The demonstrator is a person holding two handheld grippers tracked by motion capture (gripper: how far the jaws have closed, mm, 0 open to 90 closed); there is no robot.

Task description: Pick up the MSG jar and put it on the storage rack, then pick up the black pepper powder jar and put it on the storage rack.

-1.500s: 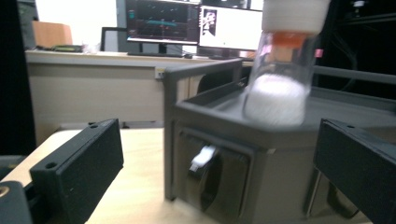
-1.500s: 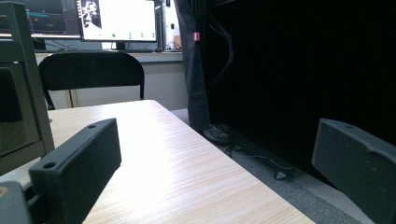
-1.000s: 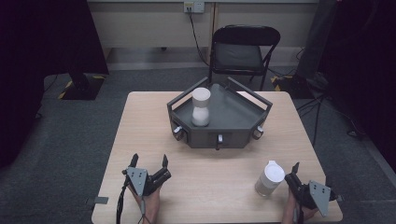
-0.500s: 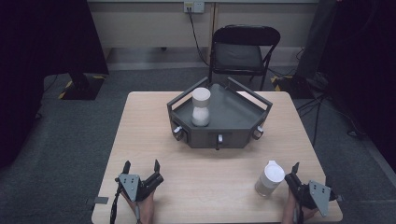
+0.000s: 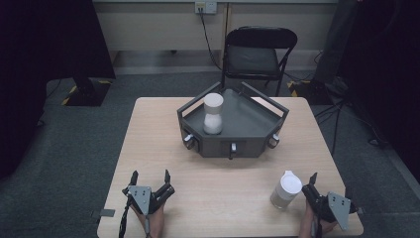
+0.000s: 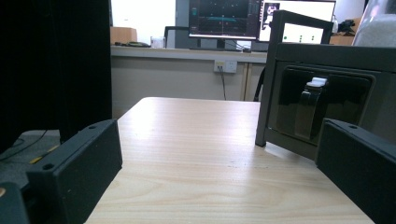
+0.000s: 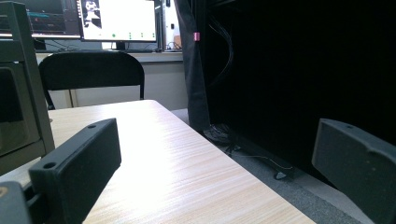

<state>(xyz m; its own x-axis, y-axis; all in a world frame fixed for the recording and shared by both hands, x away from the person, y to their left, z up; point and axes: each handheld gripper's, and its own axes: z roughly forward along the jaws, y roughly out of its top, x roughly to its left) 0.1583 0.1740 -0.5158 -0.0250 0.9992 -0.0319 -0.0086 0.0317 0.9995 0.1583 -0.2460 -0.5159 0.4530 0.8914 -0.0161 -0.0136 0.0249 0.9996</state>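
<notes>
Meanwhile the left gripper (image 5: 149,177) has drawn back toward the near edge of the table (image 5: 148,129) and turned: a second ago it sat a little farther in and angled to the right, and now its two black jaws point straight ahead, spread wide with nothing between them. The left gripper view agrees, with bare wood between the jaws and the tray (image 6: 327,100) rising ahead at the right. The right gripper (image 5: 309,184) has not shifted over that second; it lies near the table's right corner, jaws apart and empty, and in its own view they frame the table's far right edge and the dark floor beyond. The cup (image 5: 286,189), a pale lidded one, stands upright on the table just left of the right gripper's tips, close by but not between the jaws. A second white container (image 5: 213,113) stands upright inside the grey tray (image 5: 257,143), toward its left side, well apart from both grippers. As I read it, the squaring-up of the left gripper is a settling or readying move, not a grasp, so nothing has been picked up and the work on the cup is at its start. The right gripper is the one placed to take the cup; it would need to swing left so the jaws straddle the body below the lid before they close. The cup looks tall for its base, so a glancing touch from one jaw could tip it.
</notes>
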